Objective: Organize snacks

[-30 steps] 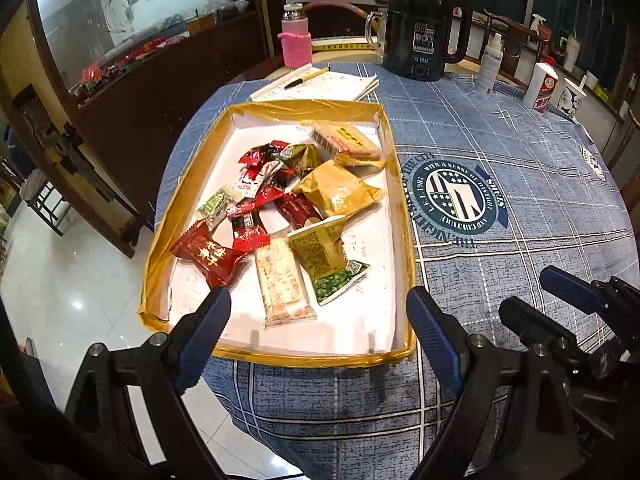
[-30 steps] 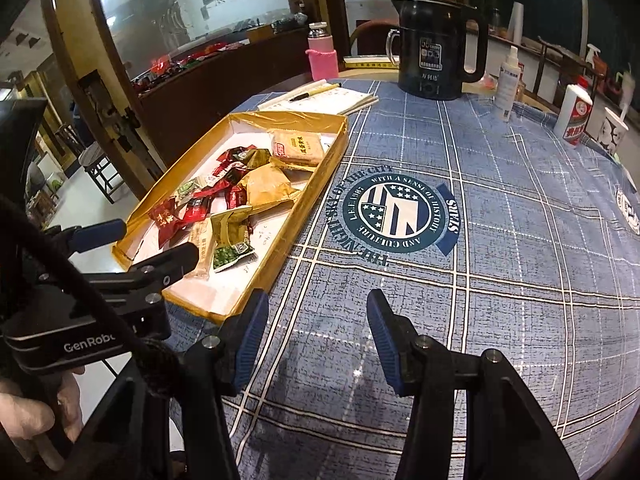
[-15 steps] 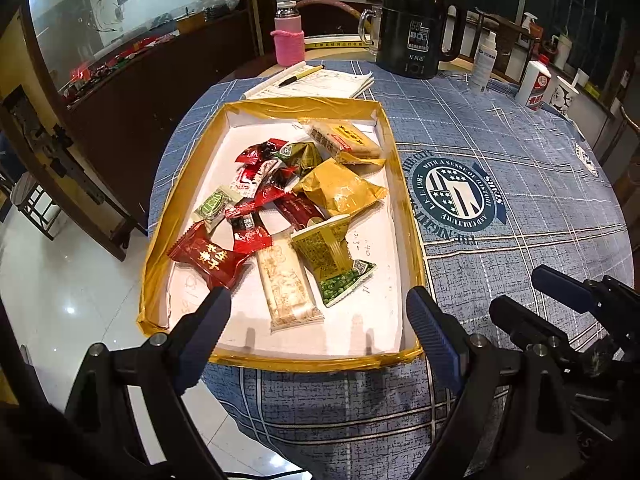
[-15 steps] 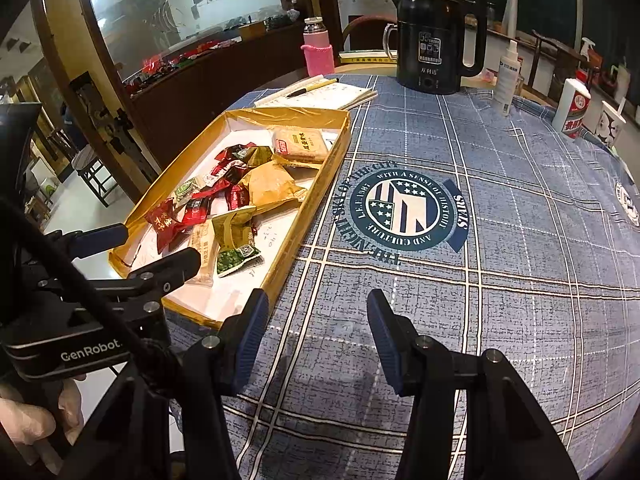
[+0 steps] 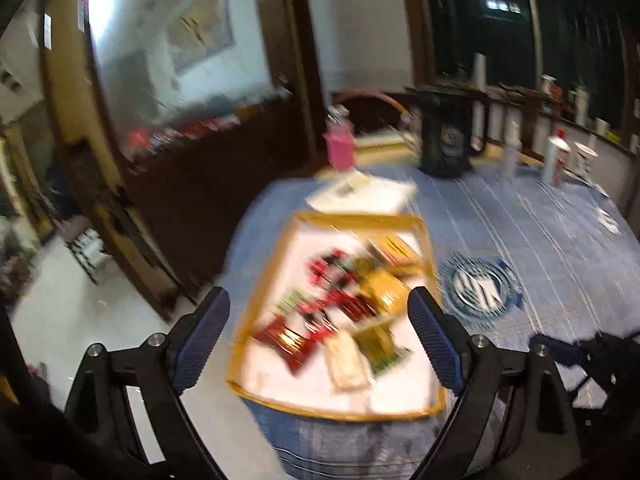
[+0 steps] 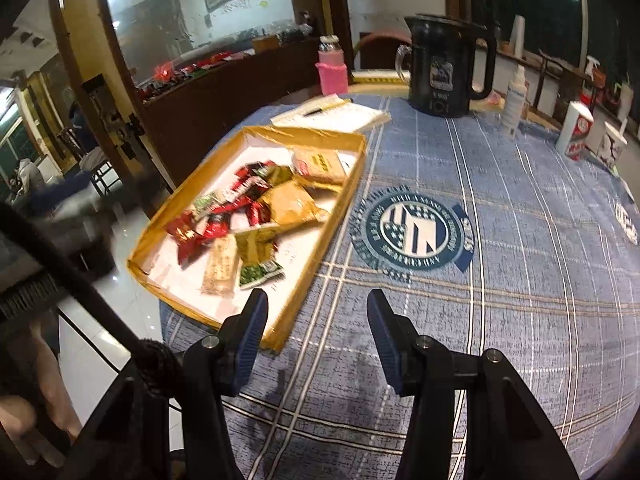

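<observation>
Your left gripper (image 5: 316,336) fingers are opening wide, empty, above the snack tray (image 5: 256,300); your right gripper (image 6: 314,334) fingers sit half-open, empty

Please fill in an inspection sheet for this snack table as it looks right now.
Surface: round table under a blue plaid cloth.
Job's things: mixed snack packets loose in the yellow-rimmed tray.
Clutter: black kettle, pink bottle, notepad, white bottles at the far edge.
Grippers: left gripper opening, empty; right gripper open, empty, above the cloth.
Cables: black cable at left.
Surroundings: dark wooden cabinet, tiled floor.
</observation>
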`<state>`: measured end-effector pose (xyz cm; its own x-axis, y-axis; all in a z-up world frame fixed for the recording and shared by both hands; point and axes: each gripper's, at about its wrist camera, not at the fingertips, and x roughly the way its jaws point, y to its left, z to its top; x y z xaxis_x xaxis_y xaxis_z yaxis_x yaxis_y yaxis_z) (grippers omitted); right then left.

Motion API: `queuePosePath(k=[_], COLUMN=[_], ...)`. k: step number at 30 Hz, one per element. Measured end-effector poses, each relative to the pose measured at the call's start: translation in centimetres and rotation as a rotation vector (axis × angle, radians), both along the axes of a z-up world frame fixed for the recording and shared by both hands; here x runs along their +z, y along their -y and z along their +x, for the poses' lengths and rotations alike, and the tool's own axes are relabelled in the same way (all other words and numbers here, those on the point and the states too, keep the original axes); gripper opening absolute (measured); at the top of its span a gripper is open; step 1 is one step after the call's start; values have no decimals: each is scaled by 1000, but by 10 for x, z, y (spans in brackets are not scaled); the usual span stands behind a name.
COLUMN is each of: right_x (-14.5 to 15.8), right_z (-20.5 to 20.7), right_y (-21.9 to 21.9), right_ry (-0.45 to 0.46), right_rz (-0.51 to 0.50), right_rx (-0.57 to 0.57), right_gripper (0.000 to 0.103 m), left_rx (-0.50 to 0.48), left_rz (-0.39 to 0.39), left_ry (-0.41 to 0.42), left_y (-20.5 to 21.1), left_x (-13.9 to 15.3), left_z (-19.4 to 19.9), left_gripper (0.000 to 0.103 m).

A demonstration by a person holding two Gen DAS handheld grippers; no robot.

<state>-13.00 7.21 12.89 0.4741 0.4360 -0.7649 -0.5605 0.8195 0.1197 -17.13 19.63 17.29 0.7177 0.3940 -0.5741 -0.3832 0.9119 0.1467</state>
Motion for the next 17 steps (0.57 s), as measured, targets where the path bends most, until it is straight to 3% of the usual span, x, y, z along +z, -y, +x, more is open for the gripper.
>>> queuePosePath(k=[5,8,13,17], right_x=[9,9,1,-8], right_z=[-2,-2,0,1], right_y=[-7,-11,-19,-29], right_ry=[34,37,16,-8], right_rz=[10,9,1,-9], right_rx=[35,50,68,79], right_gripper=[53,53,53,53], left_rx=[82,73,88,34], left_rz=[-32,-78,-87,-87], left_ry=[-70,-120,-178,-253], left_y=[-23,-34,-37,-29], left_x=[0,-12,-31,-53], left_z=[5,10,13,19], left_gripper=[92,92,92,92])
